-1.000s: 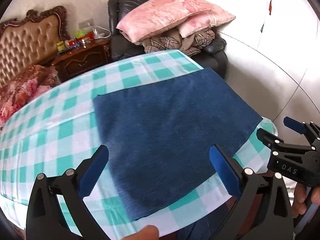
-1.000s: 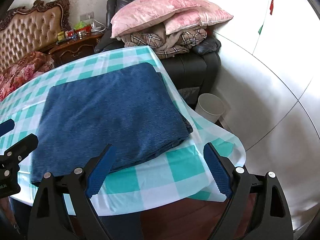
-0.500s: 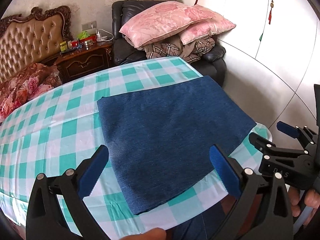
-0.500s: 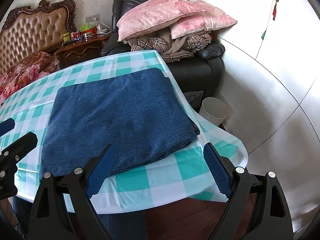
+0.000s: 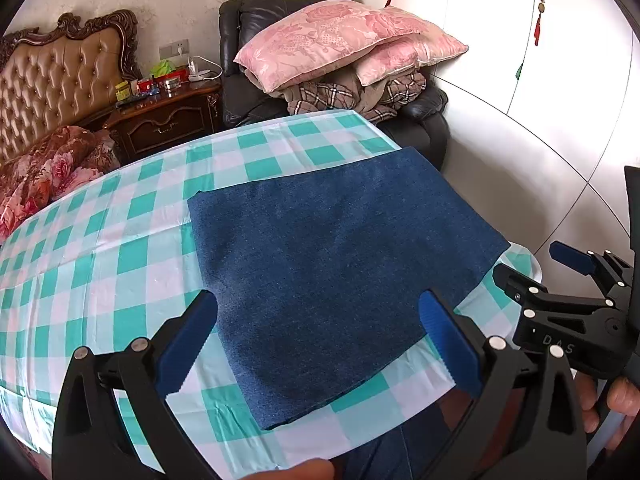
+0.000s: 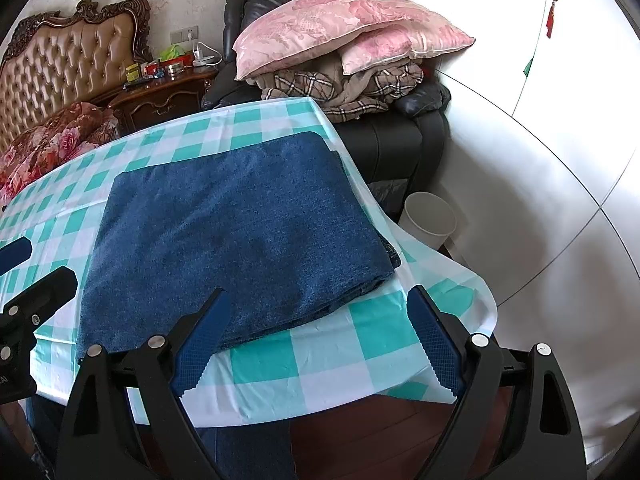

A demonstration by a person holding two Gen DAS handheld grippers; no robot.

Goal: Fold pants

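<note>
The blue denim pants (image 5: 340, 264) lie folded into a flat rectangle on the green-and-white checked tablecloth (image 5: 120, 256), near the table's right end. In the right wrist view the folded pants (image 6: 240, 232) show stacked layers along their right edge. My left gripper (image 5: 316, 340) hovers open above the near edge of the pants, holding nothing. My right gripper (image 6: 316, 340) is open too, raised over the table's near right corner, clear of the cloth. The right gripper (image 5: 560, 280) also shows at the right in the left wrist view.
A black armchair (image 6: 400, 136) piled with pink pillows (image 6: 340, 20) and plaid blankets stands behind the table. A white bin (image 6: 428, 220) sits on the floor at the right. A wooden nightstand (image 5: 164, 120) and tufted headboard (image 5: 56, 92) are at the left. A hand (image 5: 616, 408) shows lower right.
Both grippers have pulled back and risen from the pants, so more of the table and room shows. The pants have stayed flat and still.
</note>
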